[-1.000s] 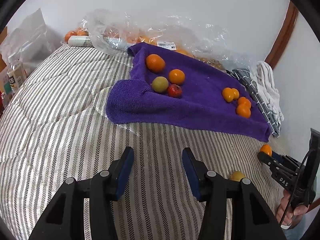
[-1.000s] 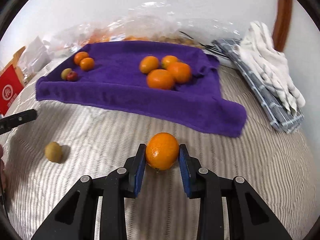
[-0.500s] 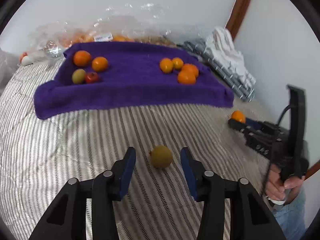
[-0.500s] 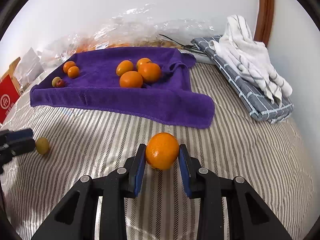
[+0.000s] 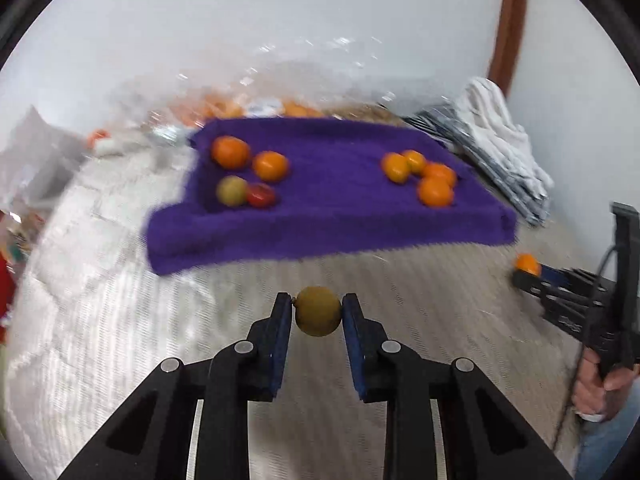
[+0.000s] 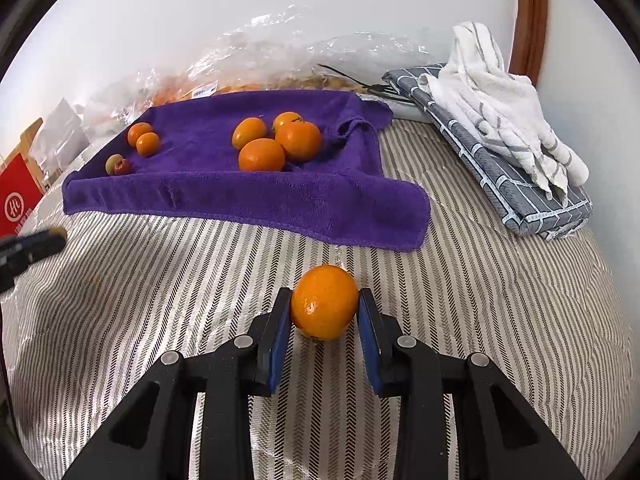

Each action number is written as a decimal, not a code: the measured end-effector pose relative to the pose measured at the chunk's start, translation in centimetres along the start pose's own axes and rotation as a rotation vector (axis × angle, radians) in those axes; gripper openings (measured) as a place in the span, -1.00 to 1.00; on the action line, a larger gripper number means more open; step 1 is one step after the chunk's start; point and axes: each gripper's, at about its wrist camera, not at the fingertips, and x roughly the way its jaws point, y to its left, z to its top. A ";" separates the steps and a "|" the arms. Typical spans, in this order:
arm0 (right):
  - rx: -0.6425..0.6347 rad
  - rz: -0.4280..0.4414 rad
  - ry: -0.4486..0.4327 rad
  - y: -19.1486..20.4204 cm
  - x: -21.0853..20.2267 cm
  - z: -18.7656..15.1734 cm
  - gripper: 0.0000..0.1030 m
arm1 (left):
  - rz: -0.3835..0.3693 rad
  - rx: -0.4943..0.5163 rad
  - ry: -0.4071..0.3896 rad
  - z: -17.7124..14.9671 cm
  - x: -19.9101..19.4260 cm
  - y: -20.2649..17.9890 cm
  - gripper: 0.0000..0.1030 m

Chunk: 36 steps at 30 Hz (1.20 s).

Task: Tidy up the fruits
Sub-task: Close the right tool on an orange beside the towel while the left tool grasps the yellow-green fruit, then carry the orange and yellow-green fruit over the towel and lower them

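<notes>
The yellow-green fruit is sitting between the blue pads of the left gripper, both pads pressing on its sides; the fingers are closed down to the fruit's width. The fruit is being held in front of the purple towel, over the striped bedcover. The left-wrist view is blurred, so whether the fruit is clear of the bedcover cannot be told.

The orange is being clamped in the right gripper, pads tight on both flanks and narrowed to its width. It is sitting just in front of the near right corner of the purple towel, close to the bedcover.

On the purple towel, a cluster of four oranges is lying toward its right side, touching one another. Toward its left side two smaller oranges are lying together, and nearer the front edge a greenish fruit is touching a small red fruit.

Behind the purple towel, crumpled clear plastic bags with more orange fruit inside are lying against the wall. To the right of the towel, a white striped cloth is resting on a folded grey patterned cloth. To the far left of the towel a red box is standing at the bed's edge.

In the left-wrist view a hand is gripping the right gripper's handle.
</notes>
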 end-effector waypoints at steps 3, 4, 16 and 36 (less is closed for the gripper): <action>-0.011 -0.006 -0.001 0.2 0.0 0.0 -0.37 | 0.055 -0.007 -0.034 -0.1 0.3 1.4 -0.52; -0.014 -0.004 -0.005 0.2 -0.1 0.0 -0.37 | 0.053 -0.020 -0.040 -0.2 0.5 1.8 -0.52; -0.016 0.035 -0.023 0.1 -0.4 0.0 -0.37 | -0.067 -0.158 -0.077 -1.2 -0.4 4.8 -0.52; 0.049 0.010 -0.055 -0.7 -1.9 1.1 -0.37 | -0.049 -0.171 -0.098 -1.2 -0.6 5.3 -0.52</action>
